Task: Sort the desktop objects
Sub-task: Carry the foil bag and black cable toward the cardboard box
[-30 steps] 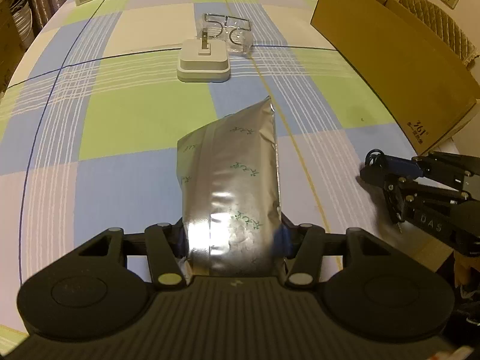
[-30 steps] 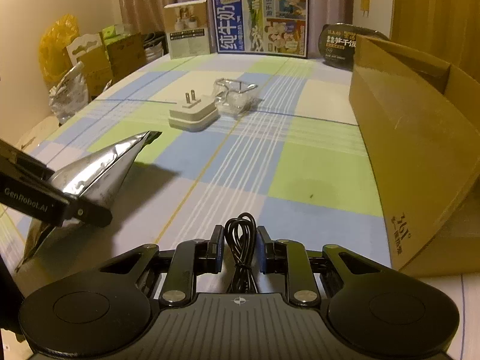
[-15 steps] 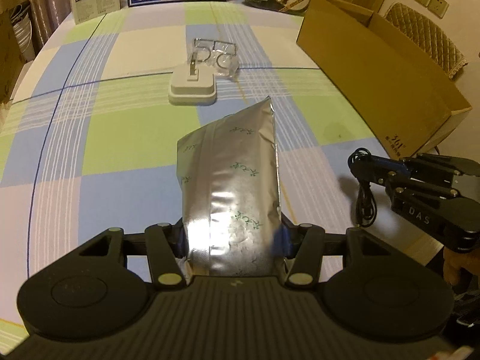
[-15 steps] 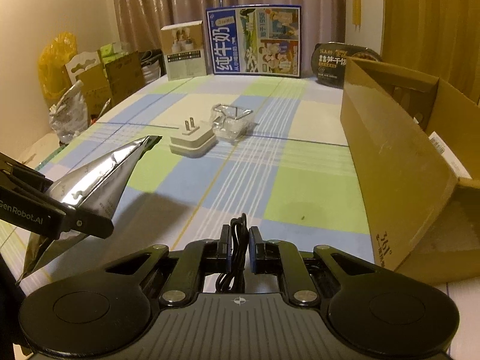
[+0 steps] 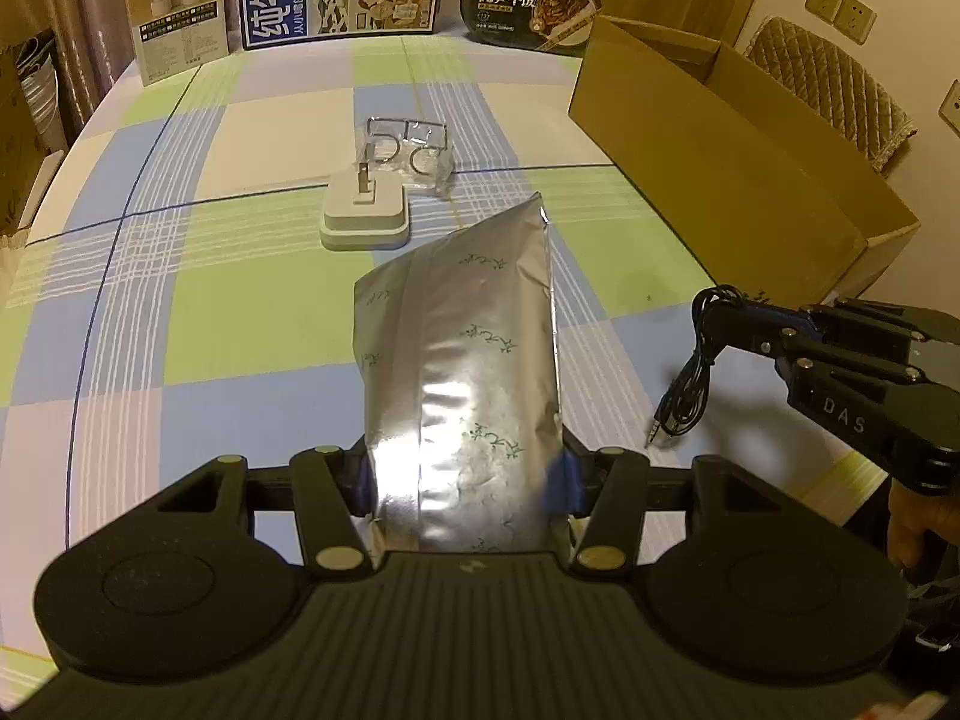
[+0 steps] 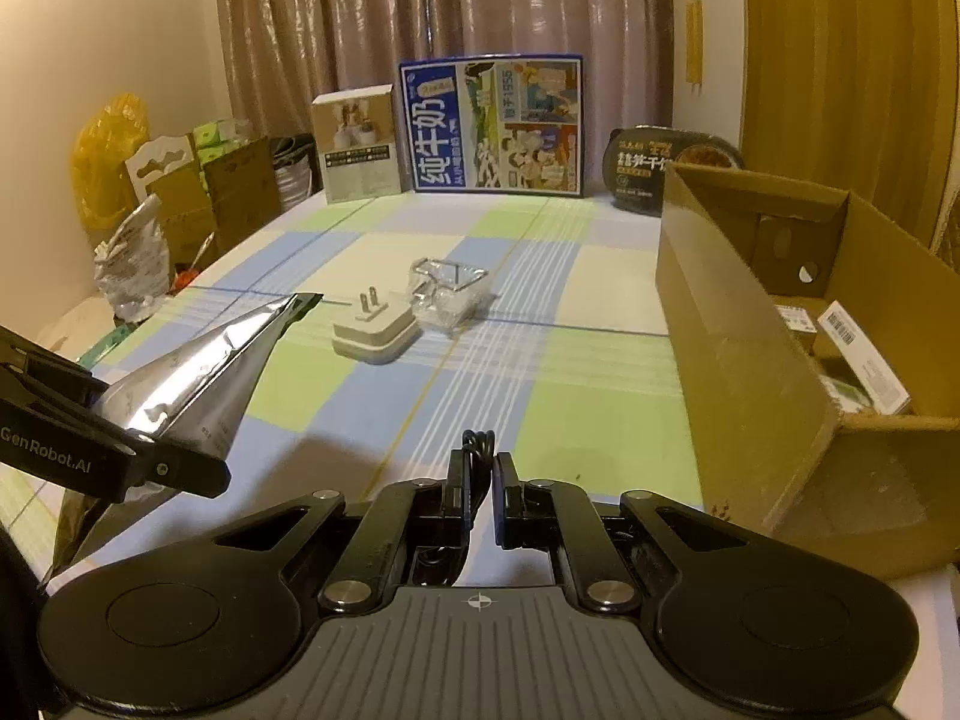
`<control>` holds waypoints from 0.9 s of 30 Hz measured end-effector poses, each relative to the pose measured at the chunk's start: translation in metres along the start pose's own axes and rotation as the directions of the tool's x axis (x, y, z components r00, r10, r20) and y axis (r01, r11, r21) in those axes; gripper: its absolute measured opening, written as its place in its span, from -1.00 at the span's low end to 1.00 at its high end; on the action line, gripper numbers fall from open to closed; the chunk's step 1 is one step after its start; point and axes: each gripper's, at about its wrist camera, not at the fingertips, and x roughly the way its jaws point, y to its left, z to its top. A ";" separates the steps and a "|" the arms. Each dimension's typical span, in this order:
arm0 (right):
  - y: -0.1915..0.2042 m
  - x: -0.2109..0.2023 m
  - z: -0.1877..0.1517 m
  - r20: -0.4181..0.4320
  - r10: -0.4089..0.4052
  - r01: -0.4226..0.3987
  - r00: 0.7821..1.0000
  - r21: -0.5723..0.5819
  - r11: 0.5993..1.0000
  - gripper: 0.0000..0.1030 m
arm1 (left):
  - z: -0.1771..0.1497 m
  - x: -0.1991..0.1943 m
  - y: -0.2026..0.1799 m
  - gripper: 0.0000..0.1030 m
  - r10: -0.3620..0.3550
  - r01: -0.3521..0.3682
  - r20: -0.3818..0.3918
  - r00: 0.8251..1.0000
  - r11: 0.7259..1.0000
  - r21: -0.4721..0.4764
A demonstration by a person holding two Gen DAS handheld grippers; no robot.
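Left hand-held gripper (image 5: 465, 474) clenched on foil pouch (image 5: 462, 360), held above the surface (image 5: 240, 312); right hand-held gripper (image 6: 478, 501) clamping black cable (image 5: 690, 372). Ahead on the surface: charger (image 5: 364, 216) touching clear packet (image 5: 414, 150). Open box (image 6: 750, 324) at right.

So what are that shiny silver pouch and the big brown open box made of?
The shiny silver pouch, clamped in the left gripper, looks like metallised foil or foil-laminated plastic: mirror-like glare, sharp creases. The big brown open box looks like plain matte corrugated cardboard, with folded flaps and punched handle holes.
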 end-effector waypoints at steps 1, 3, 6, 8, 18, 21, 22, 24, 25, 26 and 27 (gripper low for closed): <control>0.000 -0.001 0.000 0.004 -0.001 0.001 1.000 0.000 1.000 -0.93 | 0.000 -0.001 -0.001 -0.04 0.000 0.000 0.002 1.000 1.000 0.002; -0.002 -0.004 0.002 0.010 -0.004 0.004 1.000 0.000 1.000 -0.93 | 0.001 -0.003 -0.003 -0.04 -0.002 0.002 0.005 1.000 1.000 0.008; -0.002 -0.009 0.008 0.027 -0.007 0.007 1.000 -0.002 1.000 -0.93 | 0.002 -0.005 -0.005 -0.04 -0.002 0.001 0.011 1.000 1.000 0.016; -0.004 -0.013 0.013 0.041 -0.012 0.012 0.999 -0.005 1.000 -0.93 | 0.005 -0.007 -0.007 -0.04 -0.002 0.001 0.016 1.000 1.000 0.024; -0.021 -0.037 0.042 0.110 -0.054 0.057 0.992 -0.020 0.998 -0.93 | 0.035 -0.016 -0.033 -0.04 -0.017 0.011 0.072 0.997 0.996 0.084; -0.031 -0.045 0.052 0.124 -0.073 0.075 0.990 -0.009 0.997 -0.93 | 0.046 -0.017 -0.045 -0.04 -0.028 0.018 0.086 0.996 0.994 0.107; -0.035 -0.048 0.055 0.128 -0.078 0.079 0.989 -0.005 0.997 -0.93 | 0.049 -0.017 -0.050 -0.04 -0.031 0.020 0.091 0.995 0.993 0.116; -0.042 -0.053 0.062 0.139 -0.090 0.090 0.986 0.006 0.996 -0.93 | 0.057 -0.018 -0.058 -0.04 -0.038 0.025 0.101 0.994 0.991 0.132; -0.046 -0.056 0.065 0.144 -0.094 0.094 0.985 0.007 0.996 -0.93 | 0.061 -0.019 -0.063 -0.04 -0.043 0.028 0.106 0.993 0.990 0.140; -0.050 -0.059 0.068 0.151 -0.099 0.099 0.983 0.009 0.995 -0.93 | 0.065 -0.019 -0.067 -0.04 -0.047 0.031 0.111 0.993 0.989 0.148; -0.054 -0.062 0.071 0.157 -0.104 0.104 0.982 0.011 0.995 -0.93 | 0.069 -0.020 -0.073 -0.04 -0.052 0.034 0.116 0.992 0.987 0.157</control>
